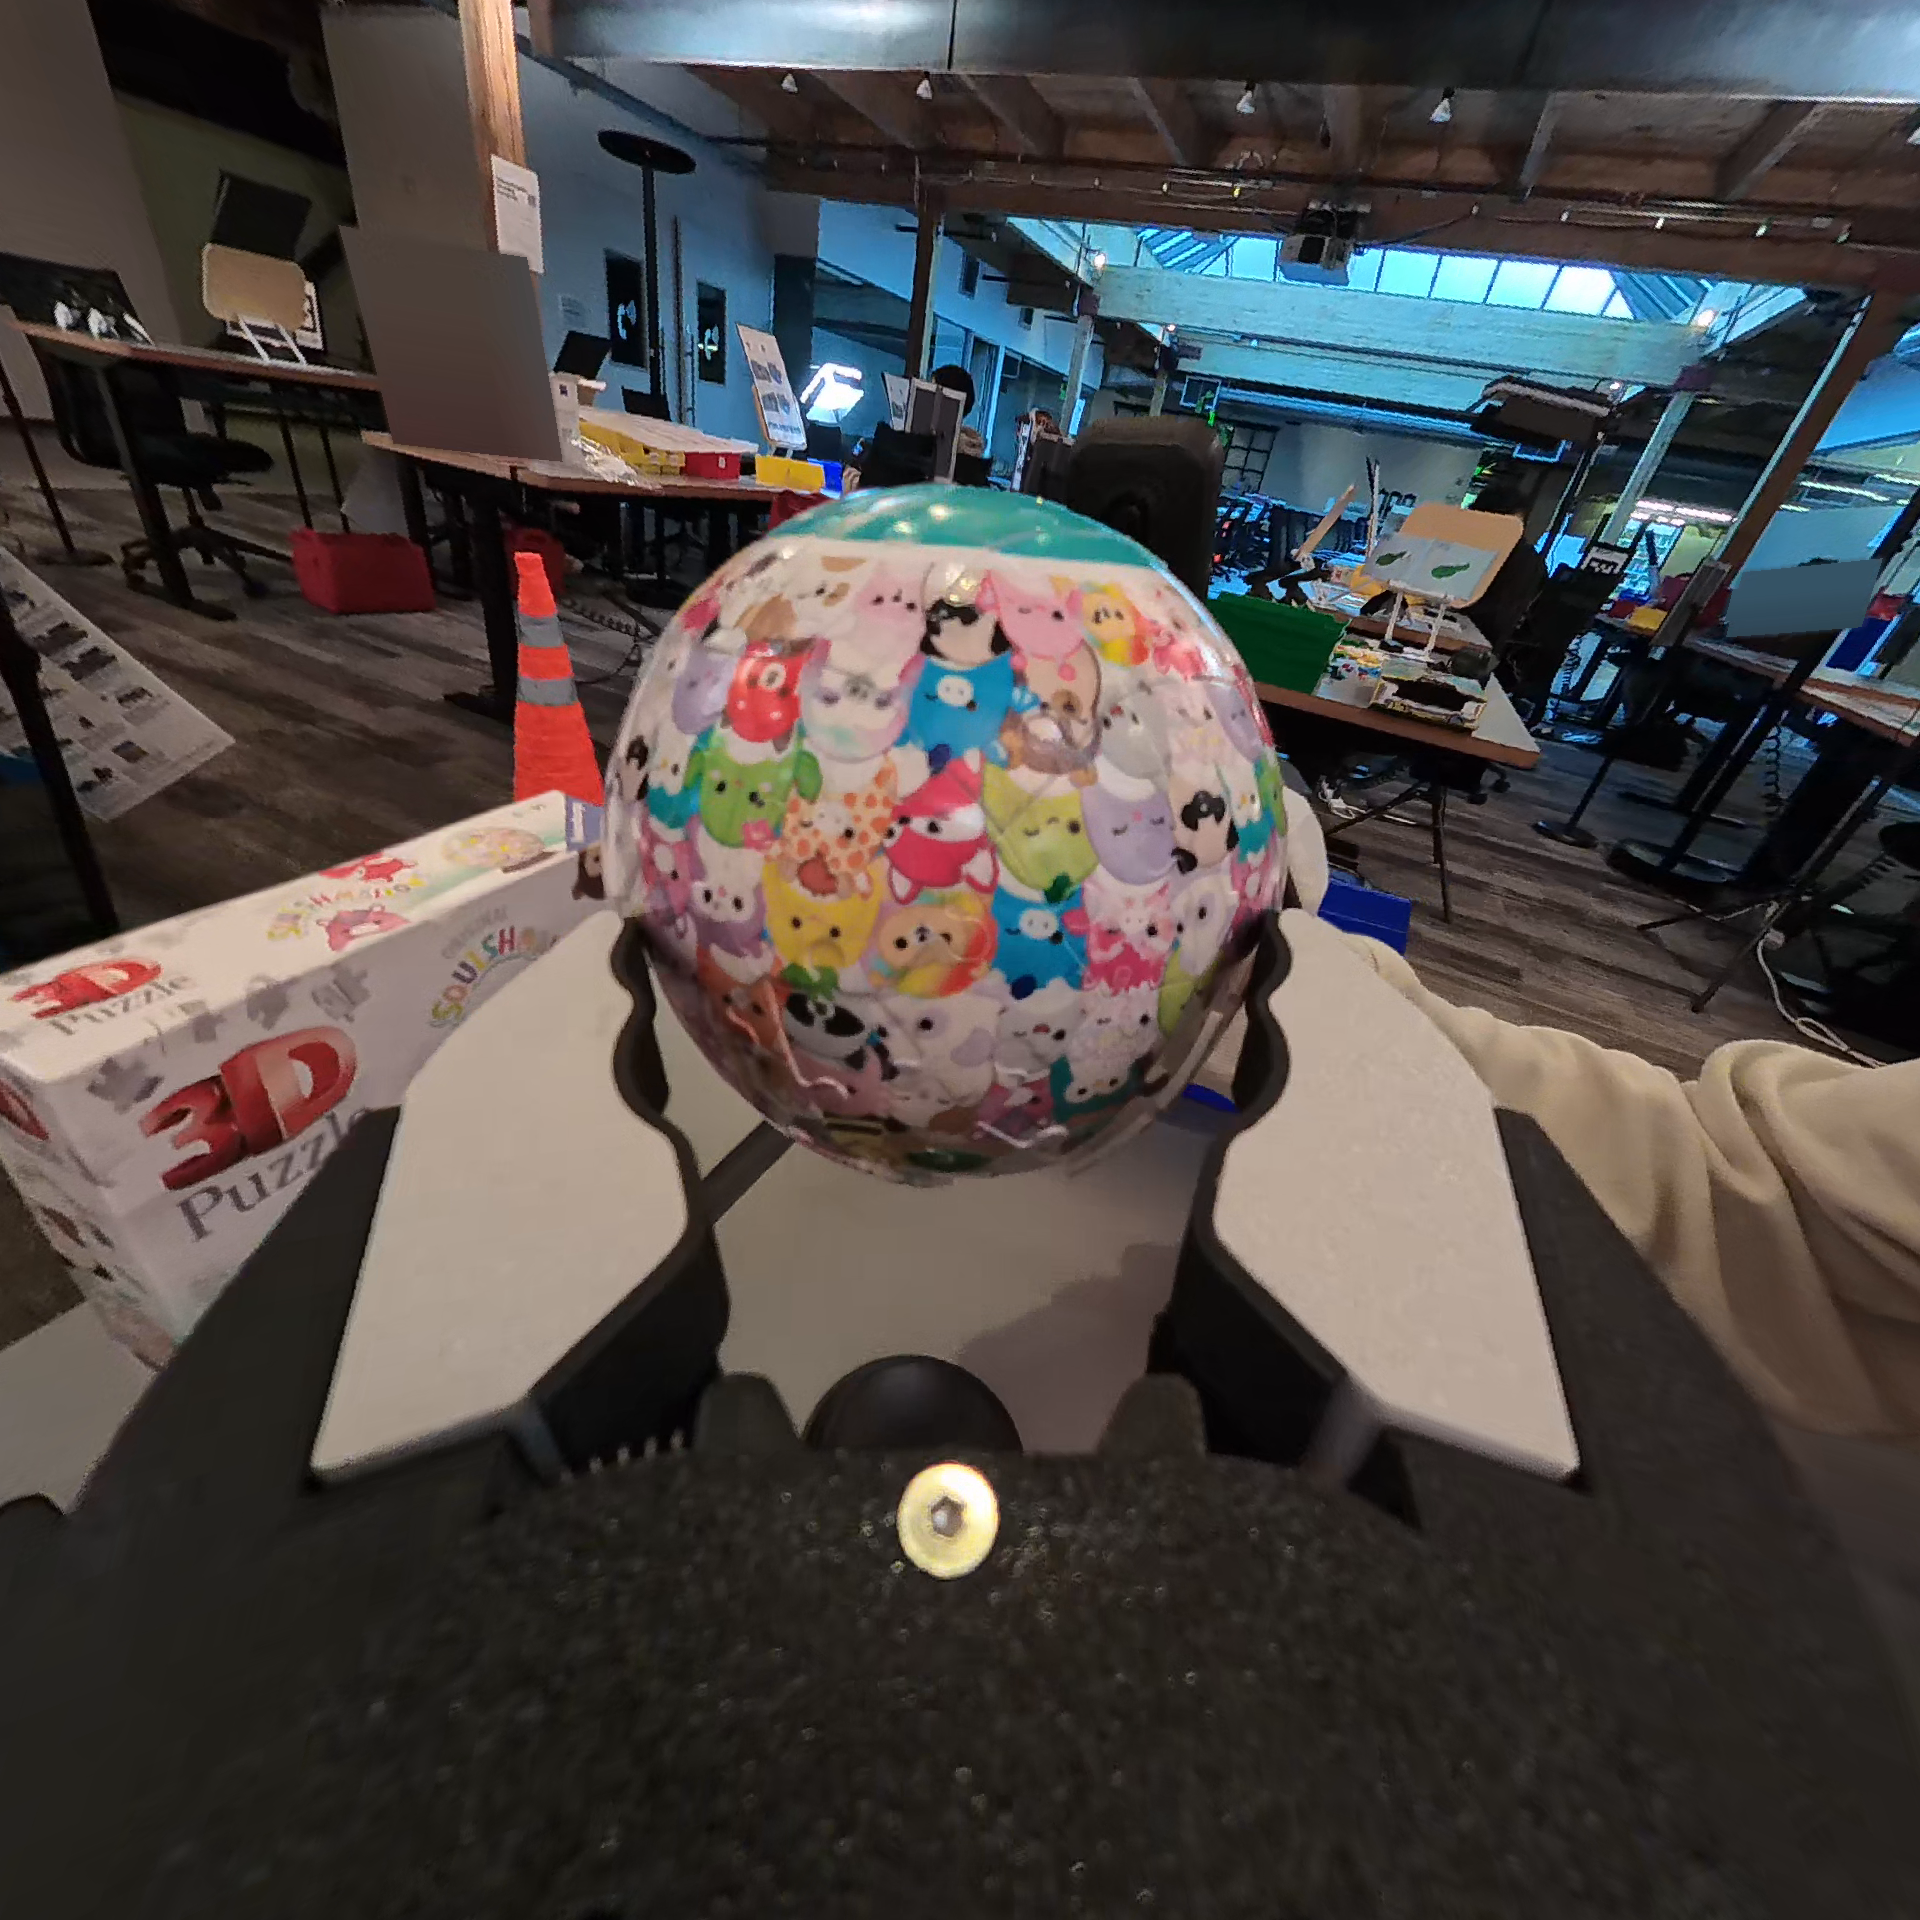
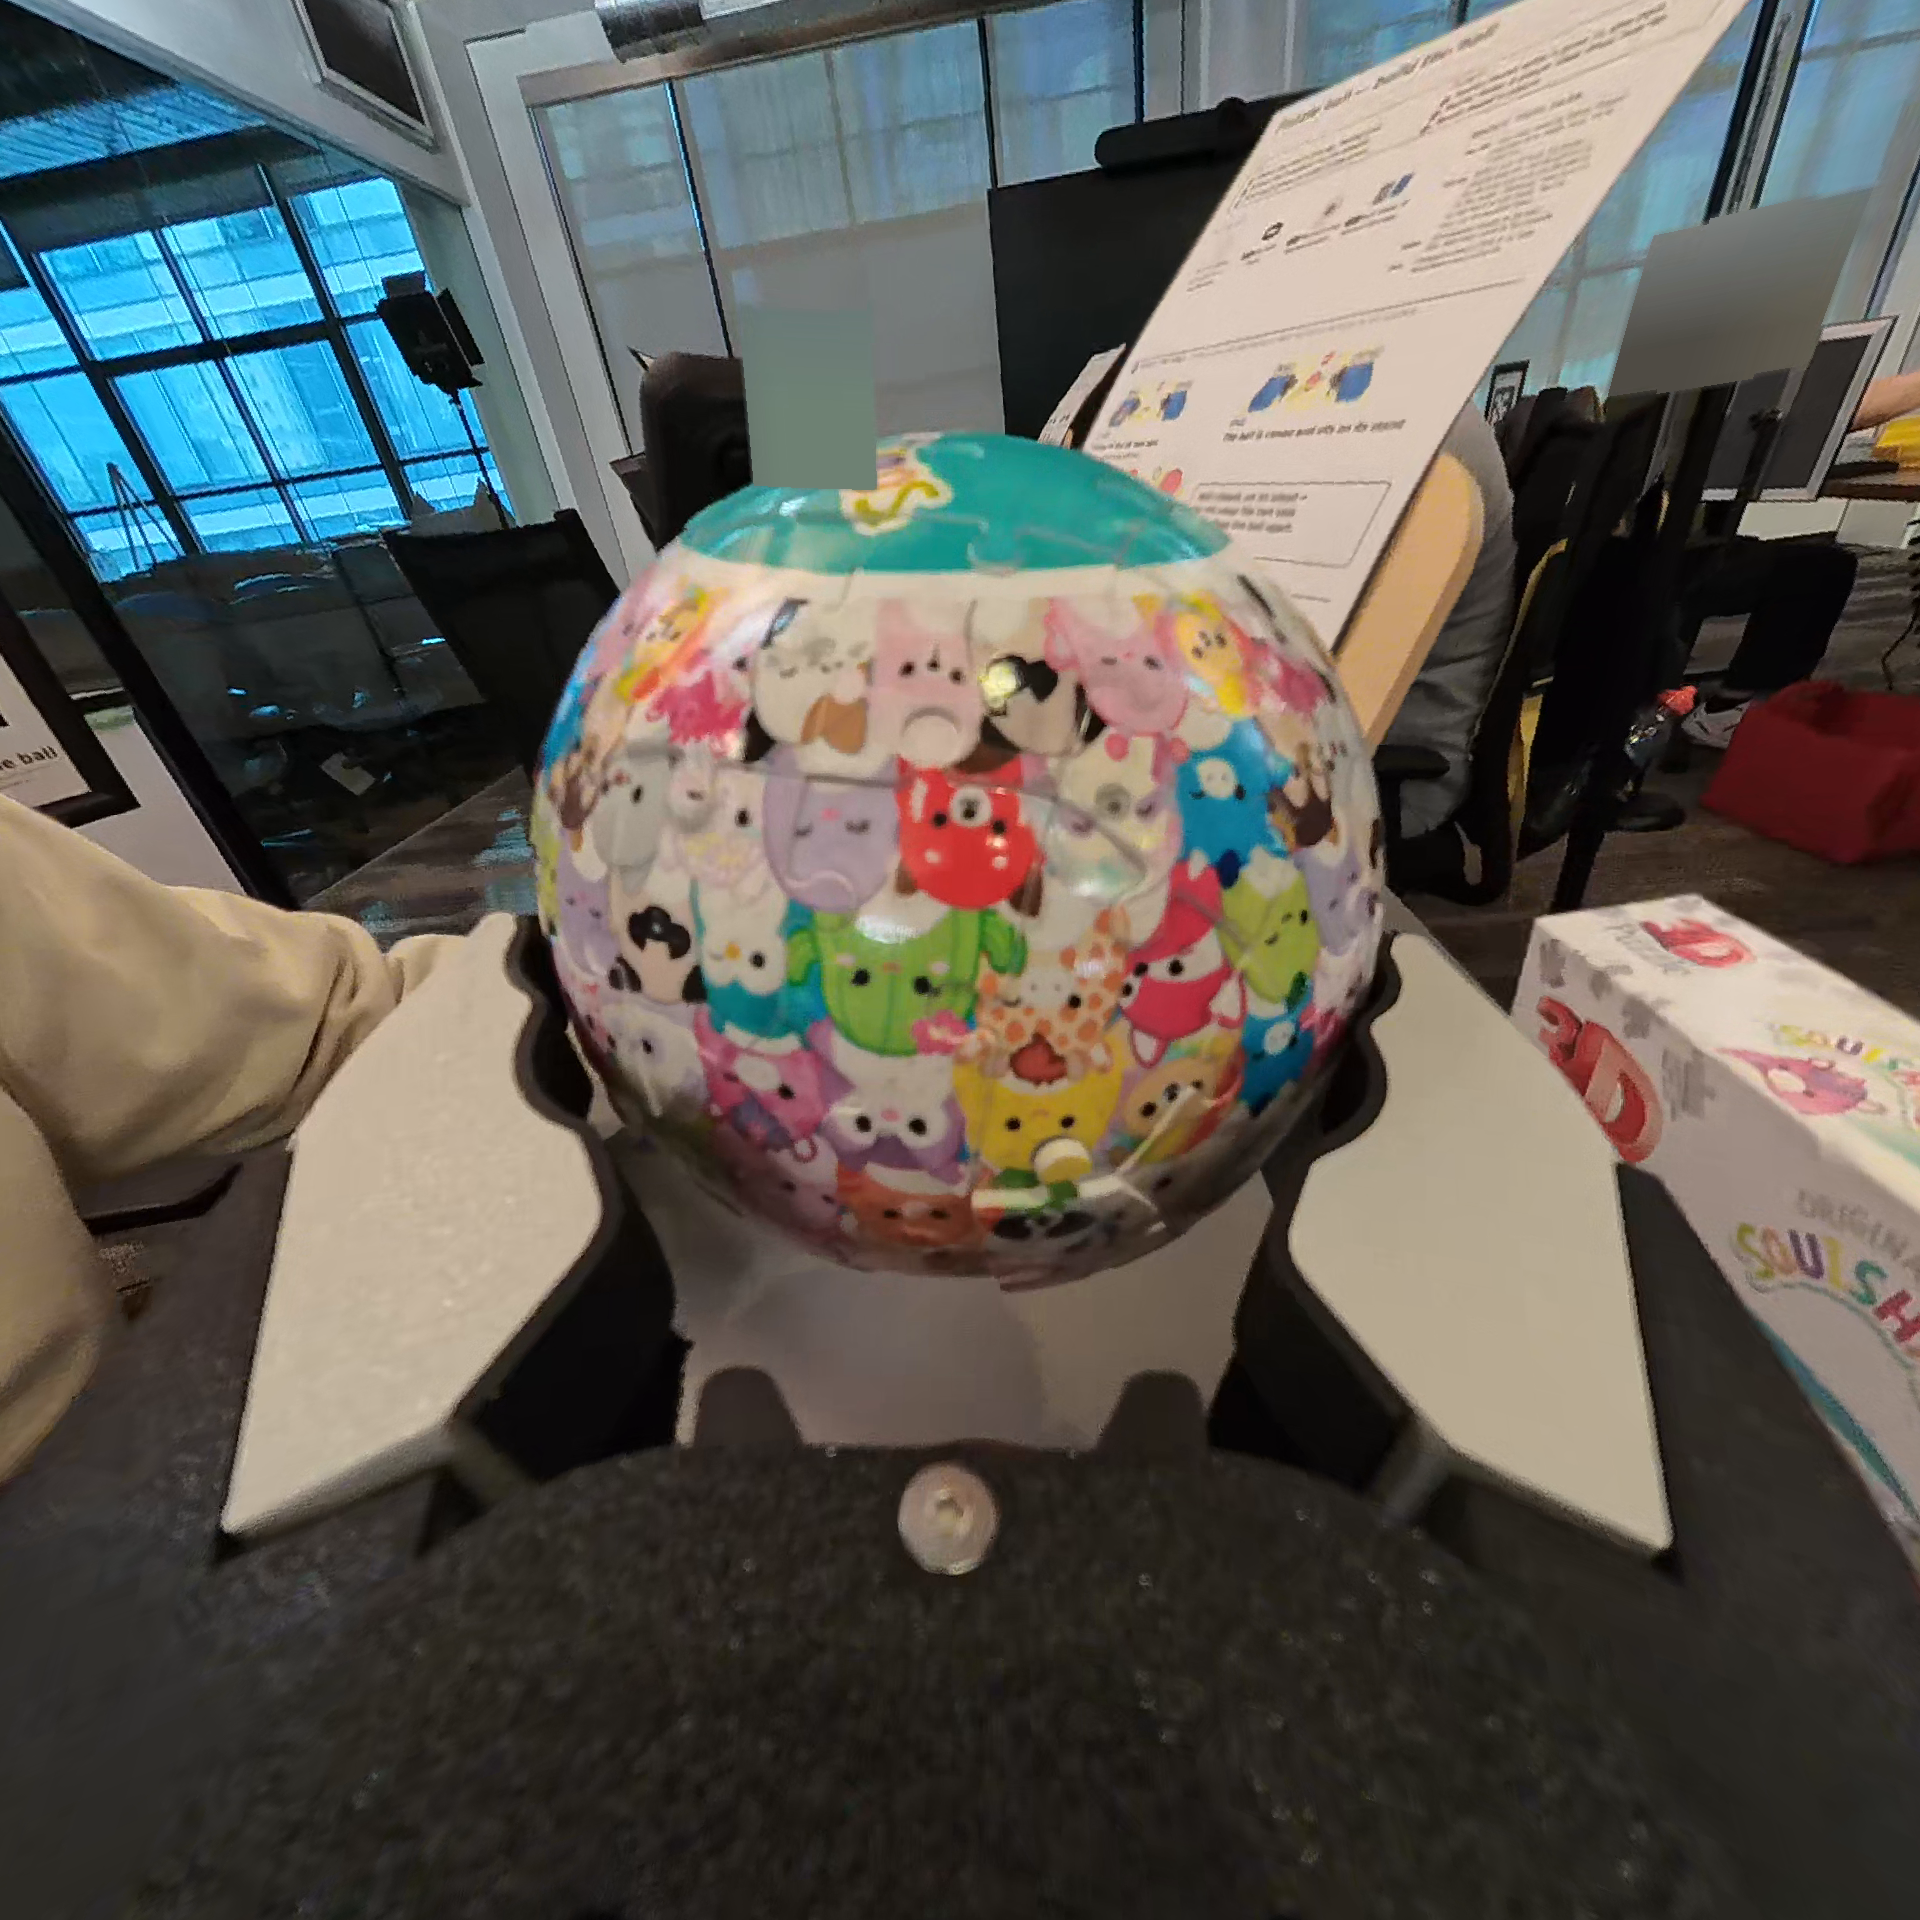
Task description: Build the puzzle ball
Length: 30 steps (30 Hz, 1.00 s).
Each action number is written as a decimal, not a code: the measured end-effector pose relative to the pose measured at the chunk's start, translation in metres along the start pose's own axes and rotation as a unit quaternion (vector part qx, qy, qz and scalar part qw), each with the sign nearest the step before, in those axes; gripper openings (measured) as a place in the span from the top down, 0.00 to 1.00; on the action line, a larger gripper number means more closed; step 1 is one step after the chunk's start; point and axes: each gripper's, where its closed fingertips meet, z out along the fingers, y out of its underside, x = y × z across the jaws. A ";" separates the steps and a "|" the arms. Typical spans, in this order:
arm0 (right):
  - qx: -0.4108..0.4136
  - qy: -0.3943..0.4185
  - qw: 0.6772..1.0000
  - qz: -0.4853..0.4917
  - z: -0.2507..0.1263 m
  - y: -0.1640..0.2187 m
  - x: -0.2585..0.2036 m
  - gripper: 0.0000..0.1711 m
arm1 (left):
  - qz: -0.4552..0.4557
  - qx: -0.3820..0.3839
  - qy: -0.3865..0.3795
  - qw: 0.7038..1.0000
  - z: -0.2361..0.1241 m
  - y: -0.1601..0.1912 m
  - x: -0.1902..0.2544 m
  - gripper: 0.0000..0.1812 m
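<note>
Left wrist view
Puzzle ball [image 1: 951, 842]: a glossy plastic sphere of interlocked curved pieces, printed with crowded cartoon plush animals; plain teal cap on top.
Which way it points: teal cap up, so its pole axis stands near upright; a sphere, so I see no long axis.
Where: lifted above the pale bench [image 1: 894, 1247], centred between my fingers.
My left hand-held gripper [image 1: 951, 961]: clenched on the puzzle ball, black notched fingers [image 1: 646, 1023] pressing its lower flanks on both sides.
Puzzle box [image 1: 239, 1049]: white cardboard, rectangular, lying on the bench to the left, near the ball.
Sleeve [image 1: 1683, 1174]: cream fleecy fabric at the right.
Traffic cone [image 1: 551, 686]: orange with grey bands, on the floor behind the box.

Right wrist view
Puzzle ball [image 2: 956, 862]: same shiny jigsaw seams, teal cap uppermost; edges slightly blurred.
My right hand-held gripper [image 2: 956, 1003]: grasping the puzzle ball too, fingers [image 2: 545, 1023] hugging its sides below the middle.
Puzzle box [image 2: 1756, 1132]: at the right, close by.
Instruction board [image 2: 1382, 260]: flat white printed sheet on a tan backing, tilted, behind the ball.
</note>
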 end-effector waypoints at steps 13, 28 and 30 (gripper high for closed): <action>-0.004 -0.004 0.998 -0.069 0.002 -0.043 -0.022 0.19 | 0.075 0.023 0.000 0.997 -0.006 -0.044 0.023 0.41; -0.009 -0.005 0.995 -0.095 0.001 -0.063 -0.034 0.20 | 0.094 0.029 -0.003 0.995 -0.008 -0.061 0.035 0.41; -0.014 0.003 0.998 -0.067 -0.001 -0.054 -0.031 0.20 | 0.060 0.028 0.003 0.998 -0.006 -0.051 0.032 0.41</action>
